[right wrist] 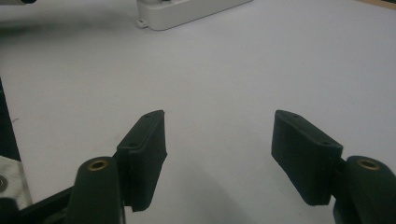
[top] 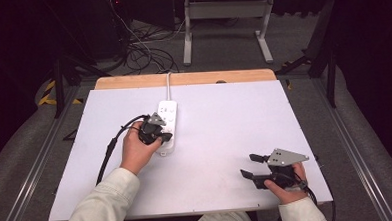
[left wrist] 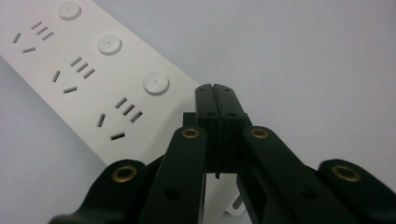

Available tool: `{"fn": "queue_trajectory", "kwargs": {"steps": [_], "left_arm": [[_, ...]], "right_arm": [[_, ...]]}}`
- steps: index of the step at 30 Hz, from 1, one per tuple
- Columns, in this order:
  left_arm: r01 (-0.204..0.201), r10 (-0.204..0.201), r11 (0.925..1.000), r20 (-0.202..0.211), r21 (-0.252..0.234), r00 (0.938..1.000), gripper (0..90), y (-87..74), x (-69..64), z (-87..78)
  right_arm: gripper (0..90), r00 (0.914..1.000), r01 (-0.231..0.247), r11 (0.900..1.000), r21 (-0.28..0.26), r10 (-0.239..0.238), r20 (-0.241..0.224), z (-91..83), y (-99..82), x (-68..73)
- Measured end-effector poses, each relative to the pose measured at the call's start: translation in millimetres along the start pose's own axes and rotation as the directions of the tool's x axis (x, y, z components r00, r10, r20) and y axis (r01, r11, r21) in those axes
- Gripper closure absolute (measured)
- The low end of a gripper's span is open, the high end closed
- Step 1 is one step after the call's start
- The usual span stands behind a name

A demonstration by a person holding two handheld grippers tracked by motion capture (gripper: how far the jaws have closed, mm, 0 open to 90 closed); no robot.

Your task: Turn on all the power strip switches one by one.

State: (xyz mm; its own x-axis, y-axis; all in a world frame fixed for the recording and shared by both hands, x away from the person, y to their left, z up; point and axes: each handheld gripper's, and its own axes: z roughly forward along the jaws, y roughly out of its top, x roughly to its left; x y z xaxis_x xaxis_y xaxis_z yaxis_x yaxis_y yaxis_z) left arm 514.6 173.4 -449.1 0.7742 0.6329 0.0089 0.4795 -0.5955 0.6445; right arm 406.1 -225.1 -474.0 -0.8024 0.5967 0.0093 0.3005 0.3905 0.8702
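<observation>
Power strip (left wrist: 88, 79) beneath left tool (left wrist: 216, 91)

Wide open white tabletop (top: 220, 139) across the centre and right, plenty of room to sweep through. One obstacle: the white power strip (top: 167, 123) lying left of centre, its cord (top: 168, 80) running off the far edge. The left gripper (top: 157, 133) sits over the strip's near end; the right gripper (top: 251, 165) is well apart, near the front-right corner.

A white bench (top: 245, 138) with a wooden far edge stood on grey floor (top: 20, 148). Beyond it, cables (top: 141, 53) lay tangled beside a pale frame (top: 224, 11); the surroundings were dark.
</observation>
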Motion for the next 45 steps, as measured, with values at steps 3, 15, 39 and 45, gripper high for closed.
{"fn": "queue_trajectory", "kwargs": {"steps": [3,15,39,45], "left_arm": [[0.002,-0.002,1.0000,0.001,0.002,1.0000,90.0,0.1,0.2,0.0],[-0.002,0.003,1.0000,-0.043,0.003,0.9991,90.0,-4.8,3.4,-1.9],[-0.005,0.005,1.0000,-0.012,0.008,0.9999,90.0,-1.0,-0.3,-0.7],[-0.007,0.007,1.0000,-0.027,0.004,0.9996,90.0,-2.2,-2.6,0.3]], "right_arm": [[36.3,1.0000,0.001,1.0000,-0.001,-0.001,0.000,-0.2,0.0,0.1],[36.2,1.0000,0.001,1.0000,0.003,-0.001,-0.003,0.4,-0.3,0.1],[36.1,1.0000,0.001,1.0000,0.002,-0.001,-0.009,0.5,-0.6,0.5],[36.1,1.0000,0.002,1.0000,0.005,-0.002,-0.008,0.9,-0.5,0.8]]}}
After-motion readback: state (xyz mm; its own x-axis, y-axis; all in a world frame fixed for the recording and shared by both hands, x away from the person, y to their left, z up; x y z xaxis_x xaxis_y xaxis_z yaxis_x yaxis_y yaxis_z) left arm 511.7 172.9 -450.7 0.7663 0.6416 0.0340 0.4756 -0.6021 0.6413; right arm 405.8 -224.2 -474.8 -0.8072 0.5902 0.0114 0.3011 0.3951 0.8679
